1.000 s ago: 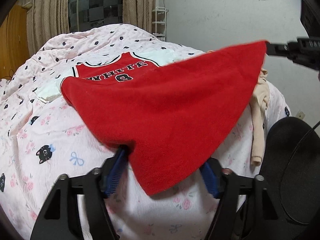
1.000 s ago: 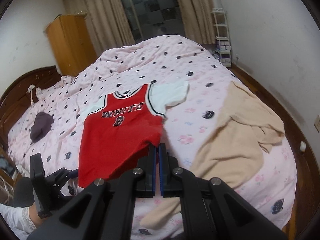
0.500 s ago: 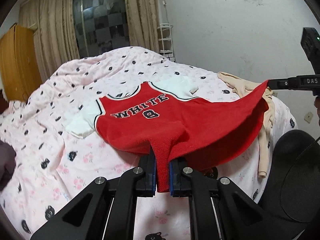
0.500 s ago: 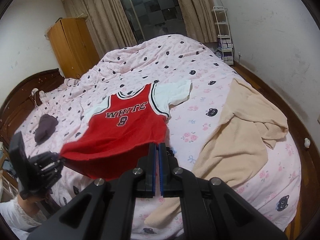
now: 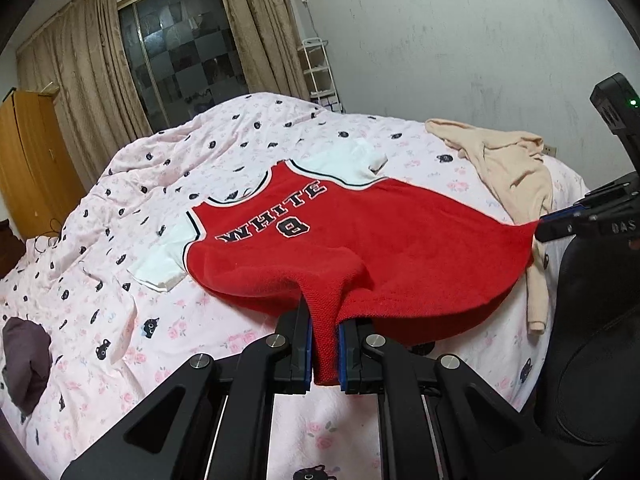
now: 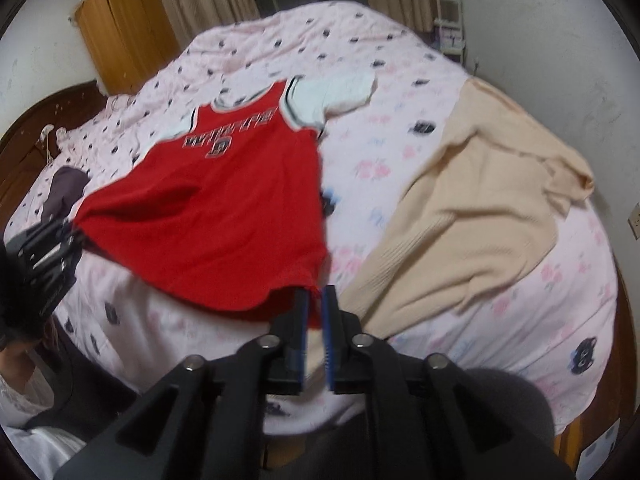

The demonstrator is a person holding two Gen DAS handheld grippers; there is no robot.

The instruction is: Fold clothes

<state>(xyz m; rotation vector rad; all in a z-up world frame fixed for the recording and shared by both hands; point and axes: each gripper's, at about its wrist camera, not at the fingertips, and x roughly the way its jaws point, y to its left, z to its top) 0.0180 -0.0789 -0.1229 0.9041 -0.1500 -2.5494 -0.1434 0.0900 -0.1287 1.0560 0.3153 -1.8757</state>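
While the red jersey (image 5: 400, 248) is spread over the pink patterned bedcover (image 5: 248, 136), its hem is gripped at 2 corners. The left gripper (image 5: 324, 344) is clamped on 1 hem corner: a fold of red knit is pinched between the blue-lined fingers (image 5: 306, 340) and hangs slightly below them. Directly ahead of this gripper, the jersey body is seen lifted off the bedcover at the near end, with the lettering "WHITE" and the numeral 8 legible further ahead. The white sleeves (image 5: 160, 264) lie flat on the bedcover beyond and to either side of the red panel.

To the right of the left gripper, the right gripper (image 5: 540, 232) is seen at the opposite hem corner, where the red fabric is drawn to a point at its tips. In the right wrist view, the right gripper (image 6: 314, 320) is shown with a narrow gap between its pads (image 6: 303, 320), and the red corner is lodged at the fingertips; that view is blurred, so it cannot be told whether the corner is pinched or merely resting there.

A beige sweater (image 6: 472, 208) lies crumpled ahead and to the right of the right gripper, just beside the jersey. A dark garment (image 5: 24, 360) rests on the bedcover to the far left of the left gripper. A wooden wardrobe (image 5: 28, 160) and curtains (image 5: 84, 80) stand beyond the bed.
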